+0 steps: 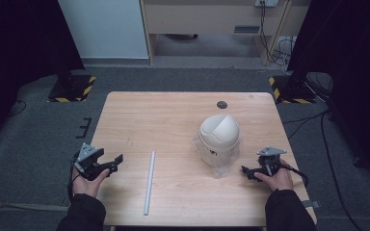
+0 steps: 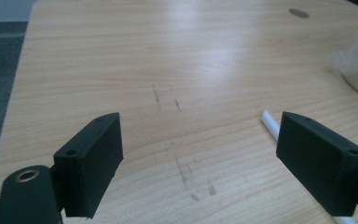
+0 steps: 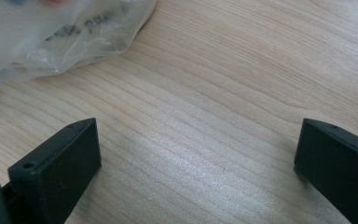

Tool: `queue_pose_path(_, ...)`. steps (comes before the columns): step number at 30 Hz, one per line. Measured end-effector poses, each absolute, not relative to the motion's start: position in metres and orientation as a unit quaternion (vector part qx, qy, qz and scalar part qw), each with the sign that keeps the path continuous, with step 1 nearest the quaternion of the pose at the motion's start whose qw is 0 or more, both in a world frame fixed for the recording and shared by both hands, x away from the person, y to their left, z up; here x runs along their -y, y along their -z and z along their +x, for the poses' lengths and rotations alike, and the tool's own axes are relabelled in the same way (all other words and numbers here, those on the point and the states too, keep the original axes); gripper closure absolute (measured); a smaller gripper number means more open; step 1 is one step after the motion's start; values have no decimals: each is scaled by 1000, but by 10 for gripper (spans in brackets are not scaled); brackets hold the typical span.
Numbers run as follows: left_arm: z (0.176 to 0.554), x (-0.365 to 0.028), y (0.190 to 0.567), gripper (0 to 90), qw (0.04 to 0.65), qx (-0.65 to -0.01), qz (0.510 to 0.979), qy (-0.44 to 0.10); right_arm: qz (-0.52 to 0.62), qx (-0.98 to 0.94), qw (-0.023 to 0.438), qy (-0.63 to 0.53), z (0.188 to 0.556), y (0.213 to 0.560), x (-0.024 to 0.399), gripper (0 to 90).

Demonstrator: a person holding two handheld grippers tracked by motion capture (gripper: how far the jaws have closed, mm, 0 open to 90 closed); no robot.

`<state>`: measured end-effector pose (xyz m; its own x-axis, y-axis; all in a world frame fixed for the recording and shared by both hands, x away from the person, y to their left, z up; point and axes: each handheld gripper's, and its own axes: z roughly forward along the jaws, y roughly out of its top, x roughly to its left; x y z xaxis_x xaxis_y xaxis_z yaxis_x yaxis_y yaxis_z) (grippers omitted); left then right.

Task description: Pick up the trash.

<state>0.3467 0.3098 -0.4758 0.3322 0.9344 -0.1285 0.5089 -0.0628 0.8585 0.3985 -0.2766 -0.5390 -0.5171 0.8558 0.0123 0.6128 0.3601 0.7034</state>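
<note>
Table [image 1: 173, 115] layout, seen from my side. Bin w/ domed lid [image 1: 218, 137] stands right of centre, on a plastic bag [image 1: 220, 169] that spreads toward me. Tube [image 1: 149, 182] lies left of bin, well apart, running front to back. My left gripper [image 1: 112, 166] rests at the table's left edge, left of tube; my right gripper [image 1: 248, 173] at front right, just beside the bag. Small disc [image 1: 222, 105] sits behind bin, nr far edge.
</note>
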Motion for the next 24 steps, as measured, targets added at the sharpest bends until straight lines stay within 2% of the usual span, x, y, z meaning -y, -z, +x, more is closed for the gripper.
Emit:
queue_pose_path(13,345,-313,457,128,474,-507,673,-255,456,-805,181,-335,398,539,277,7)
queue_pose_path(24,345,-298,432,143,515,-460,677,-255,455,-805,182,-335,399,539,277,7)
